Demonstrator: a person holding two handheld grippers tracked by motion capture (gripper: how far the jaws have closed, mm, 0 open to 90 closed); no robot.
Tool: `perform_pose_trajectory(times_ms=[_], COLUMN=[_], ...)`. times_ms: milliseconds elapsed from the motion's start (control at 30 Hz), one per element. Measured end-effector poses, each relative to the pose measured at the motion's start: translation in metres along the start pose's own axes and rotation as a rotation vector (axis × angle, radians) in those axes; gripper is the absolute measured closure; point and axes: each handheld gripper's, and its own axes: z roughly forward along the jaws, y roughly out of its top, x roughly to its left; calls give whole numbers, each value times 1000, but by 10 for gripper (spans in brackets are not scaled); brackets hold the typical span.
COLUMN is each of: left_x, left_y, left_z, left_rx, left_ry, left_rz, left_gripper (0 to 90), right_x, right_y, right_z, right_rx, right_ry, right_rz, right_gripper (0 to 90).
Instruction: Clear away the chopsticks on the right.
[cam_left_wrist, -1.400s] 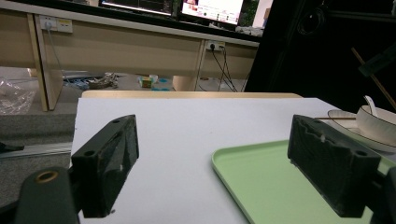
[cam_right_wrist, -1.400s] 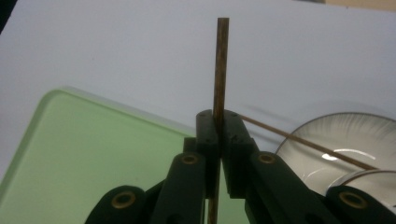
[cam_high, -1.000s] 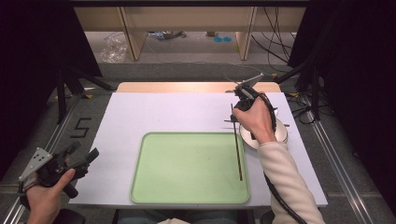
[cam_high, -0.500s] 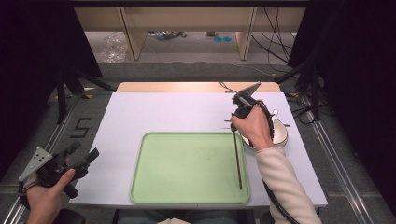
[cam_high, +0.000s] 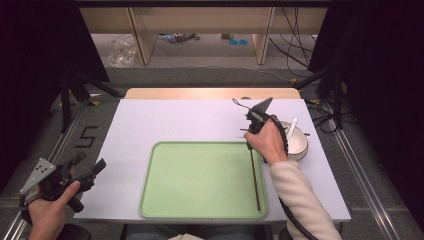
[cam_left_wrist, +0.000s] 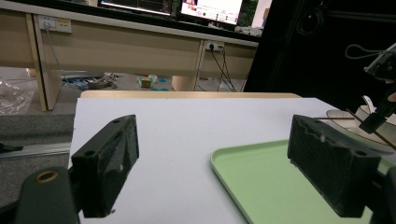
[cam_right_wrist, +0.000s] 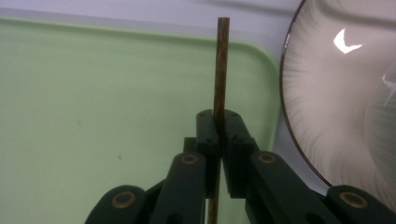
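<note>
While the left gripper (cam_high: 87, 167) hangs off the near left corner of the white table (cam_high: 175, 120), held in the person's left hand (cam_high: 50, 212), its jaws stand wide apart with nothing between them; in the left gripper view the two black pads (cam_left_wrist: 109, 163) frame bare tabletop and the near left corner of the green tray (cam_left_wrist: 261, 182). At the right side of the table, the right gripper (cam_right_wrist: 218, 126) has its jaws pressed together on a thin dark brown chopstick (cam_right_wrist: 220, 65), which runs up between the pads and sticks out past them over the tray's far right corner. From the high view, that chopstick (cam_high: 254, 175) lies lengthwise along the right edge of the green tray (cam_high: 200, 180), its near end close to the tray's near right corner and its far end under the right hand (cam_high: 270, 142), which wears a cream sleeve (cam_high: 300, 200). Just right of the hand sits a pale bowl (cam_high: 299, 142) with a dark rim, and a white spoon (cam_high: 291, 126) rests in it. Another thin dark stick lies across the bowl's far side, partly hidden by the hand. Whether the held chopstick touches the tray floor cannot be told.
</note>
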Motion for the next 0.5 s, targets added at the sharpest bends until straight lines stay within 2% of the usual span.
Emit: perform_pose_trajectory(times_ms=[33,167,233,300,367,400,467,500], left_x=[1,0,-1,-1,0,0,0,0], left_y=[0,0,-1,-1,0,0,0,0], left_z=[0,0,-1,-1,0,0,0,0], left_rx=[-1,2,11,10,9,9,10,9], left_ry=[-7,-4,11,11,-2,-1,-1,-1], left_rz=[11,8,-16,-16,1,-1,0,-1], left_gripper=[164,164,164,164,164,164,164,164], right_x=[-1,-5,-7,-10,-10,-13,-10,-10], right_y=[1,2,3,3,4,4,5,5], right_z=[3,11,15,19,22,22,24,25], right_rx=[5,27,36,44,48,60,55,55], right_ry=[-12,-28,-33,-44,-45,-59,-48,-62], right_rz=[13,25,32,3,34,-8,43,32], right_gripper=[876,876,876,876,875,875,875,875])
